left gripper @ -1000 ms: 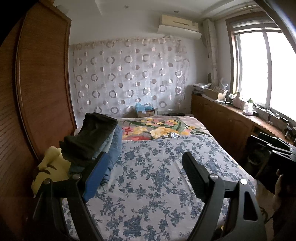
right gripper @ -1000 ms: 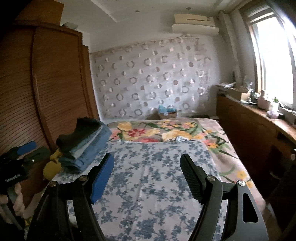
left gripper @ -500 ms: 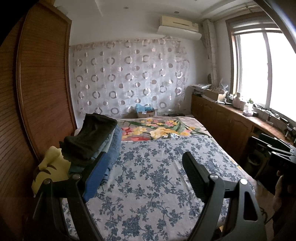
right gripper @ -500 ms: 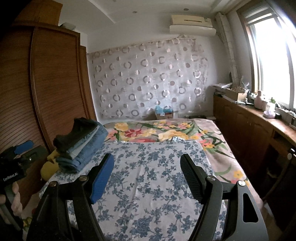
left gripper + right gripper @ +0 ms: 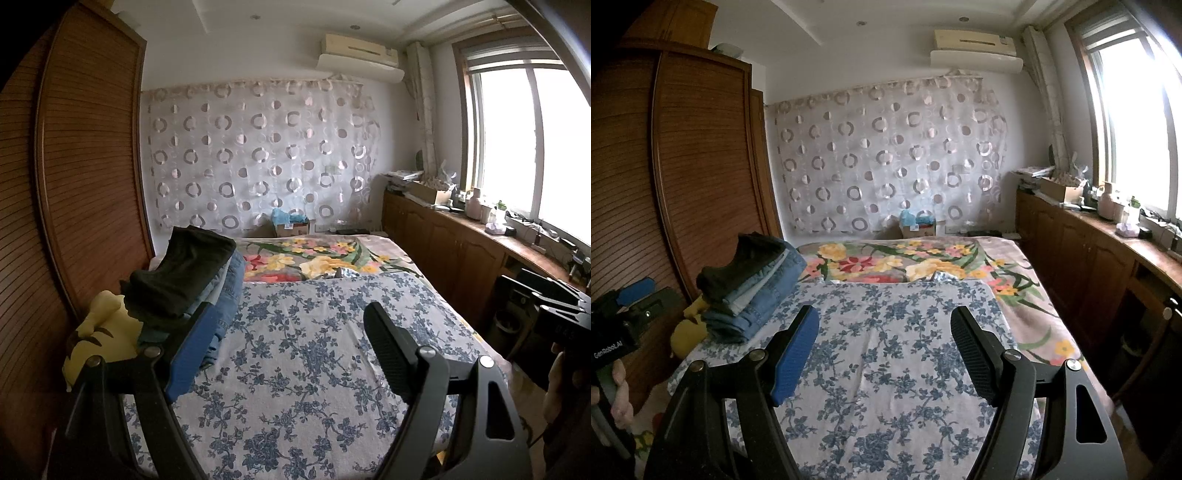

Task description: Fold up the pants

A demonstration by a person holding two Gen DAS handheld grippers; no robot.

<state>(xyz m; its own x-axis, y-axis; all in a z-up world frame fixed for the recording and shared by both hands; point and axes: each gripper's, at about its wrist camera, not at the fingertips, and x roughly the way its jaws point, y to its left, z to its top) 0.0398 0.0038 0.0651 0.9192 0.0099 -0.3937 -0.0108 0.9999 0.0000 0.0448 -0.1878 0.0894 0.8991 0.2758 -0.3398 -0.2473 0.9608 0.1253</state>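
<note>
With the left gripper (image 5: 284, 343) and right gripper (image 5: 882, 350) both wide open and empty above the bed (image 5: 886, 369), the person should take the top pants off the stack (image 5: 750, 284) at its left edge by the waistband.

You are in a home bedroom: a bed (image 5: 314, 369) under a blue-flowered sheet fills the middle, a louvred wooden wardrobe (image 5: 85, 177) stands on the left, a circle-patterned curtain (image 5: 886, 158) and air conditioner (image 5: 975, 48) mark the far wall, and a window (image 5: 535, 147) tops low cabinets (image 5: 1082, 266) on the right.
</note>
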